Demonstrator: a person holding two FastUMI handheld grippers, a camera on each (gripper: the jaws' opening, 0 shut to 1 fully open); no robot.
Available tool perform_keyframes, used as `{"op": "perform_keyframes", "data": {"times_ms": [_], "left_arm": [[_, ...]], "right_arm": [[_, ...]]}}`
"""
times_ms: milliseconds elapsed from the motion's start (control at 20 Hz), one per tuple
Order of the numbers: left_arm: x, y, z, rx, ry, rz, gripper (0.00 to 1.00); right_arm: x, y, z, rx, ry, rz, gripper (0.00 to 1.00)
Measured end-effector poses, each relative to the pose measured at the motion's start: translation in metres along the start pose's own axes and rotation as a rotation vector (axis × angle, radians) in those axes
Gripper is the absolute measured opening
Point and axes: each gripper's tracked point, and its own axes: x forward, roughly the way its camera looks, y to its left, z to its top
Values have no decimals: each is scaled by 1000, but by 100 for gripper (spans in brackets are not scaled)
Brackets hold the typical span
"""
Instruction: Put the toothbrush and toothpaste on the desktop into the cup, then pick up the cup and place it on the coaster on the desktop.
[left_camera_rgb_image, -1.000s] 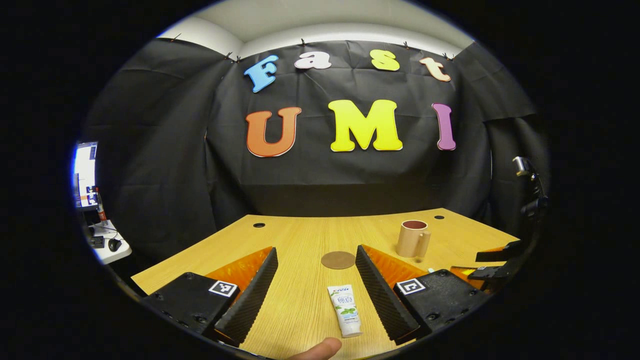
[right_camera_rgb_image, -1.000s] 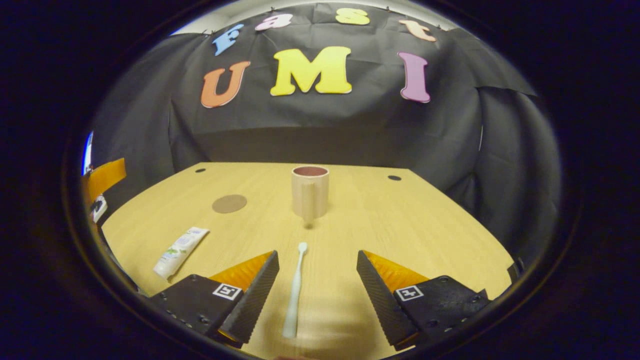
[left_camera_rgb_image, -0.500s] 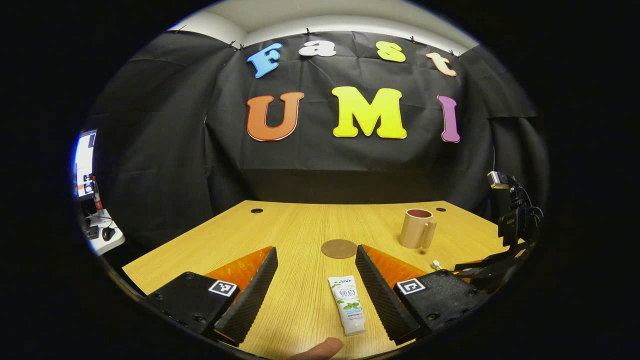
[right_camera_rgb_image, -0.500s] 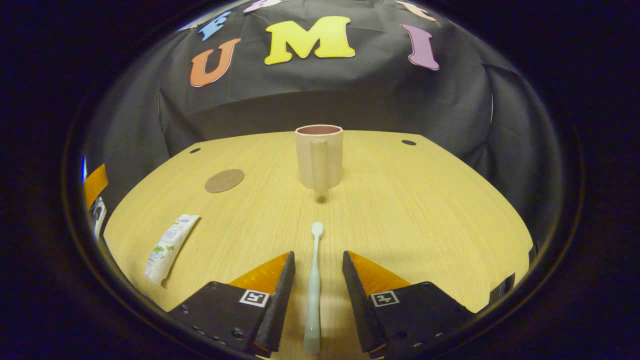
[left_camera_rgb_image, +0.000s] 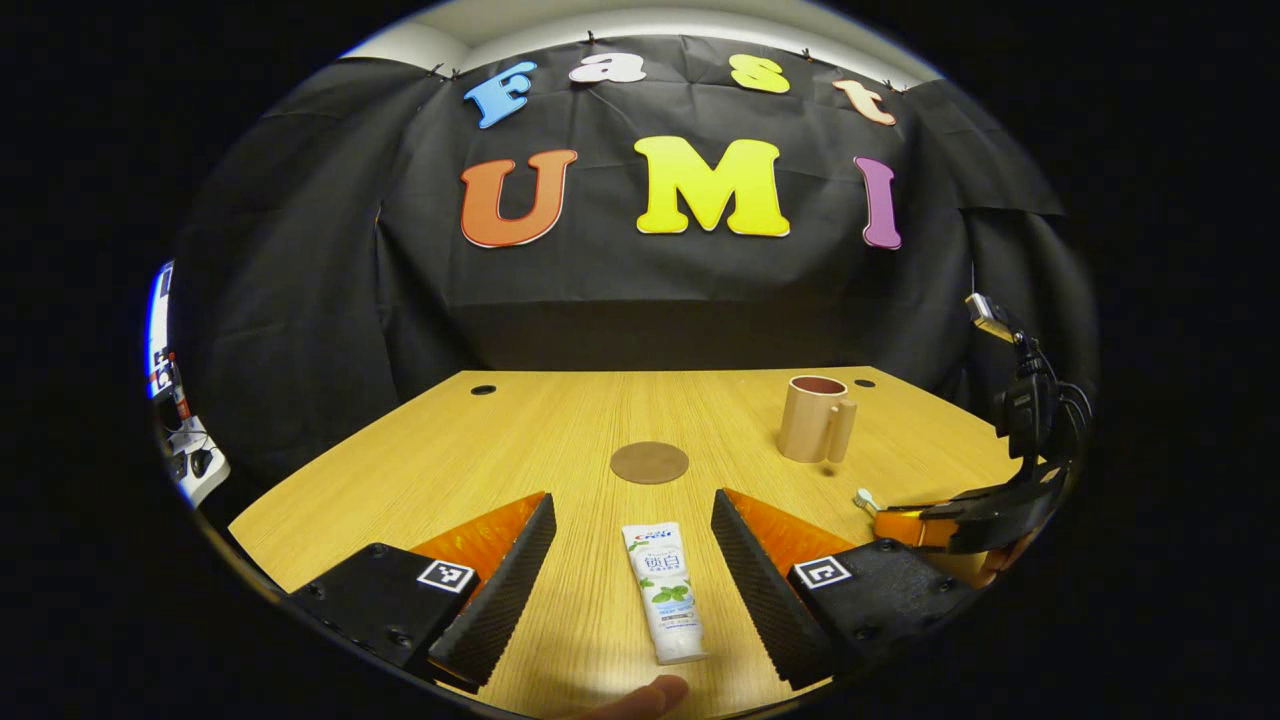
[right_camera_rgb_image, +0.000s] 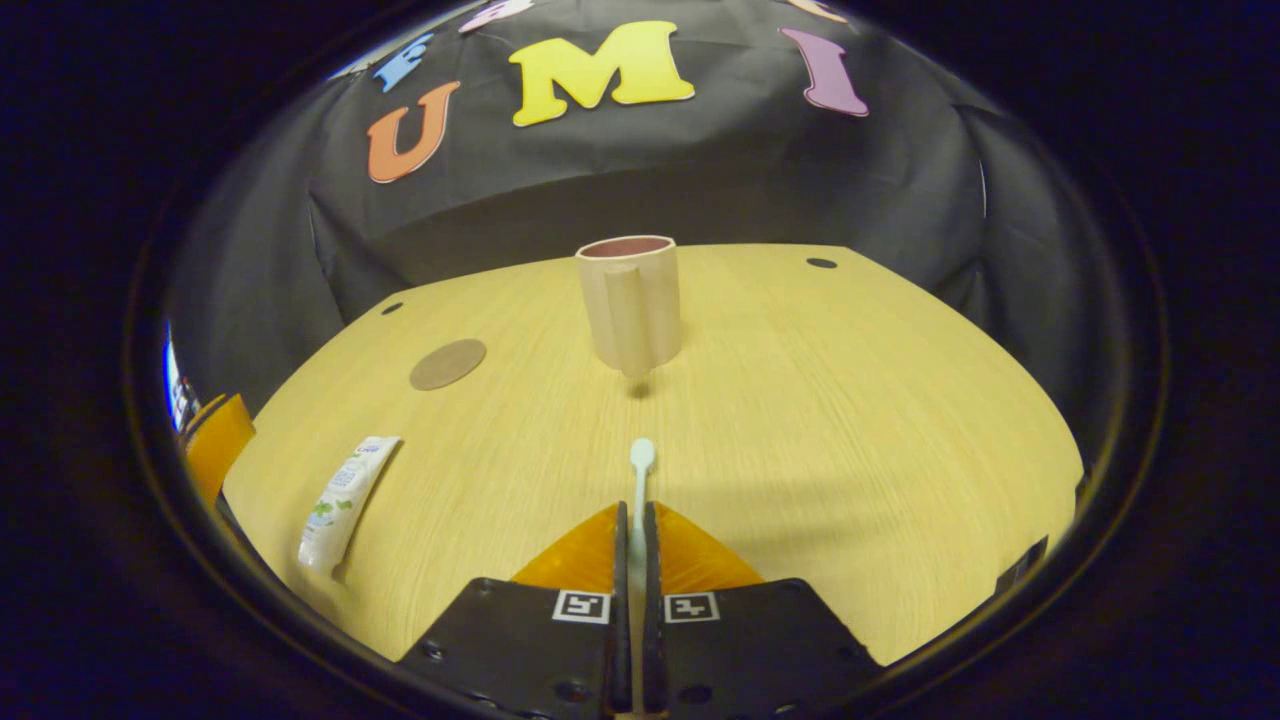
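In the left gripper view my left gripper (left_camera_rgb_image: 630, 575) stands open low over the desk, and the white toothpaste tube (left_camera_rgb_image: 662, 592) lies flat between its fingers, untouched. In the right gripper view my right gripper (right_camera_rgb_image: 632, 530) is shut on the pale toothbrush (right_camera_rgb_image: 639, 470), whose head sticks out toward the cup. The beige cup (right_camera_rgb_image: 630, 303) stands upright beyond it, handle facing me. The round brown coaster (right_camera_rgb_image: 447, 364) lies left of the cup. The left gripper view also shows the cup (left_camera_rgb_image: 816, 419), the coaster (left_camera_rgb_image: 649, 463) and my right gripper (left_camera_rgb_image: 925, 520) at the right with the toothbrush head (left_camera_rgb_image: 863, 498).
The wooden desk (left_camera_rgb_image: 520, 440) has round cable holes (left_camera_rgb_image: 483, 389) near its far corners. A side table with small items (left_camera_rgb_image: 190, 465) stands beyond the desk's left edge. A fingertip (left_camera_rgb_image: 640, 695) shows at the bottom of the left gripper view.
My right gripper has shut on the toothbrush, from wide open a second ago. My left gripper has dipped and edged forward over the toothpaste, still open.
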Motion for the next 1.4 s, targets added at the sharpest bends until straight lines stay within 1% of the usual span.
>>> {"op": "perform_keyframes", "data": {"times_ms": [150, 250, 300, 450, 700, 850, 900, 950, 1000, 1050, 1100, 1150, 1200, 1250, 1300, 1400], "left_arm": [[3, -12, -13, -3, 49, -30, 100], [4, -18, -24, 4, 99, -41, 100], [6, -18, -30, 7, 132, -39, 100], [11, -25, -48, -26, 222, -46, 99], [15, -28, -71, -56, 336, -38, 99], [20, -30, -86, -59, 396, -30, 98], [19, -28, -89, -62, 411, -26, 93], [19, -27, -90, -63, 422, -24, 91], [19, -26, -91, -63, 426, -19, 96], [19, -25, -92, -64, 431, -14, 88], [19, -24, -92, -64, 435, -12, 85], [19, -23, -92, -61, 440, -9, 84], [20, -21, -92, -63, 444, -12, 80], [17, -18, -94, -63, 446, -10, 77], [18, -17, -95, -61, 446, -8, 72], [18, -17, -96, -58, 447, -9, 69]], "right_arm": [[-4, 0, 1, 11, -4, 28, 3], [-5, 7, 1, 39, -18, 72, 1], [-7, 6, 0, 46, -21, 82, 1], [-18, 8, 6, 46, -61, 120, 1], [-48, 6, 28, 43, -186, 154, 1], [-74, 1, 47, 53, -287, 153, 1], [-82, -2, 53, 66, -320, 152, 1], [-91, -4, 61, 84, -353, 156, 1], [-100, -6, 69, 93, -387, 156, 1], [-108, -8, 74, 91, -415, 154, 1], [-113, -10, 77, 82, -436, 151, 1], [-119, -10, 80, 74, -450, 148, 1], [-124, -10, 83, 73, -465, 148, 1], [-129, -10, 86, 71, -479, 148, 1], [-132, -12, 88, 69, -492, 142, 1], [-138, -18, 95, 70, -526, 117, 1]]}}
